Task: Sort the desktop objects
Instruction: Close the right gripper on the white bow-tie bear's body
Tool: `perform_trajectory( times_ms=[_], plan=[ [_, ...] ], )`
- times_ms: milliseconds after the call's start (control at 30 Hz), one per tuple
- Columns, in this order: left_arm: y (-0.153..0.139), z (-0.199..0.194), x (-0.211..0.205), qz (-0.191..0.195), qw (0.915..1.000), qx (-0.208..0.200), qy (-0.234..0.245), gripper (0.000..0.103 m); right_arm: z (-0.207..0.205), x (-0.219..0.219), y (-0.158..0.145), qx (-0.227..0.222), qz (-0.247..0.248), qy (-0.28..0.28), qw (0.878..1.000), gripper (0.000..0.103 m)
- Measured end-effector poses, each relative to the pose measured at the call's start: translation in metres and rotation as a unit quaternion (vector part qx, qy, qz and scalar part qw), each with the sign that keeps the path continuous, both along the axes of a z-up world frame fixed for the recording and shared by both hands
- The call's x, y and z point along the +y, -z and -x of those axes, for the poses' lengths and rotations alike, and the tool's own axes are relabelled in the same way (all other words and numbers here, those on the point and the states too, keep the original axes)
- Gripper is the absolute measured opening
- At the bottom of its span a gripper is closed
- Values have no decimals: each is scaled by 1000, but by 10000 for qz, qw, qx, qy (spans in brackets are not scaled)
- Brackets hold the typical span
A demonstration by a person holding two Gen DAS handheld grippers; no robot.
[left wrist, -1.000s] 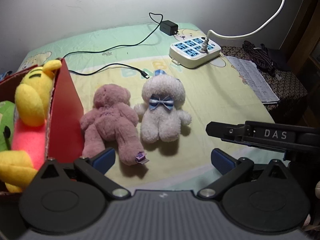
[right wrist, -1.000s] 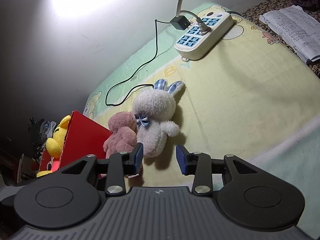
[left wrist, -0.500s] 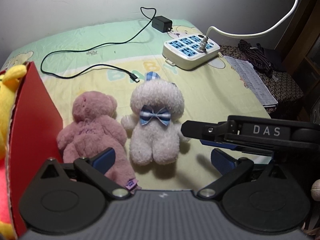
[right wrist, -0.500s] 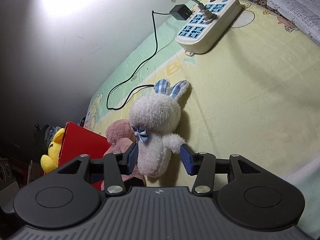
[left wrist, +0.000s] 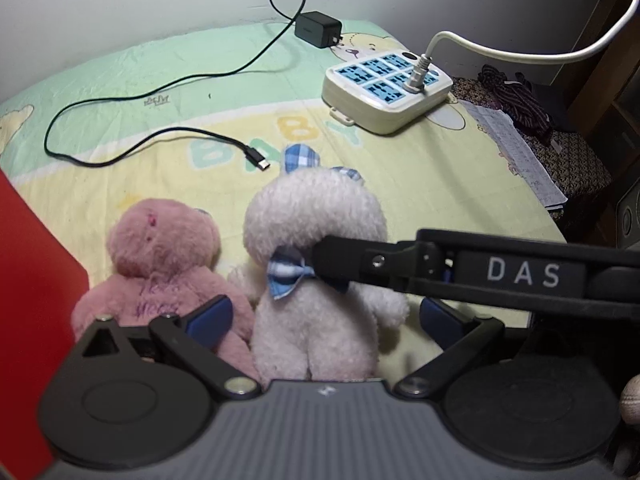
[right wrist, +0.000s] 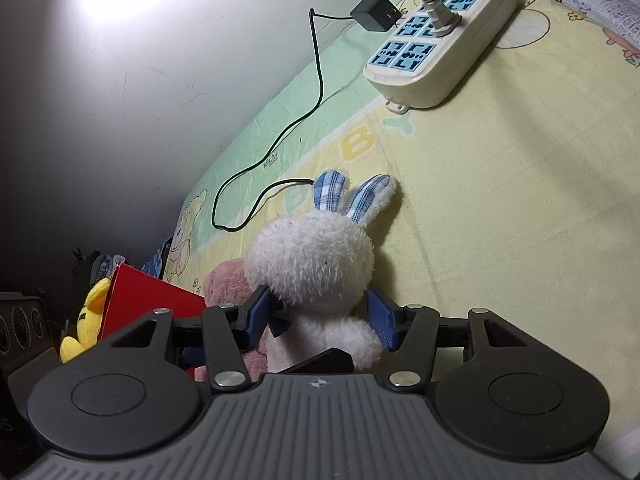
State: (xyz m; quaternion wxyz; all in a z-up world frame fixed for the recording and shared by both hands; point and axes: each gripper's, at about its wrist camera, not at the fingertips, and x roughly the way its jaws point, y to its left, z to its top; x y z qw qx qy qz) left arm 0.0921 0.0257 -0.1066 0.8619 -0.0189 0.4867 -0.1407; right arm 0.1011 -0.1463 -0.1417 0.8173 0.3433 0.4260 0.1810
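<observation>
Surface point(left wrist: 420, 200) under a yellow-green printed cloth. Red box point(right wrist: 148, 300) at its left edge, a yellow plush point(right wrist: 90, 320) showing inside; other contents hidden. White rabbit plush point(right wrist: 312, 264) lies on the cloth, touching the pink bear plush point(left wrist: 160, 256) beside the box. Right gripper point(right wrist: 323, 316): fingers apart, one on each side of the rabbit's neck; contact unclear. Left gripper point(left wrist: 324, 318): fingers spread wide over both plush bodies, gripping nothing. Power strip point(left wrist: 384, 88) and black charger point(left wrist: 318, 30) farther back.
</observation>
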Motion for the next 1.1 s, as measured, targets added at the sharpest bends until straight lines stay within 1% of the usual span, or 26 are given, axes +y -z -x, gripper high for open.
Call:
perform_trajectory(
  times_ms=[133,233,267,300,333,367,467,500,567,700,867,1000,1100],
  plan=[
    [3,-5,1,9,10000,-20,-30,99,-8,-3,8,93,-291,-83,9995,64],
    [4,-7,2,23,10000,-42,-36,97,-12,-3,13,146,-488,-195,9985,62],
    [3,-7,2,36,10000,-48,-26,96,-13,-4,15,192,-605,-250,9977,58],
    [3,-7,3,60,10000,-43,-12,95,-14,-4,17,245,-735,-306,9965,50],
    [2,-7,4,95,10000,-28,-3,95,-13,-4,18,314,-878,-348,9950,49],
    [2,-7,5,121,9999,-10,19,95,-12,-4,18,344,-899,-356,9947,48],
    [-1,-4,6,376,9992,125,103,87,-7,-3,11,340,-750,-439,9956,47],
    [-1,-2,6,447,9987,195,115,88,-4,-4,9,352,-749,-454,9955,46],
    [-2,4,2,420,9987,211,213,90,3,-8,7,396,-738,-494,9953,45],
    [-3,22,-8,386,9981,240,414,89,22,-16,1,514,-697,-521,9949,44],
    [-7,43,-14,522,9966,303,555,89,51,-28,-7,643,-704,-456,9944,43],
    [-7,62,-19,637,9949,439,647,90,74,-32,-12,718,-609,-455,9945,43],
    [-9,77,-23,644,9942,465,723,90,92,-35,-15,784,-609,-423,9942,43]
  ],
)
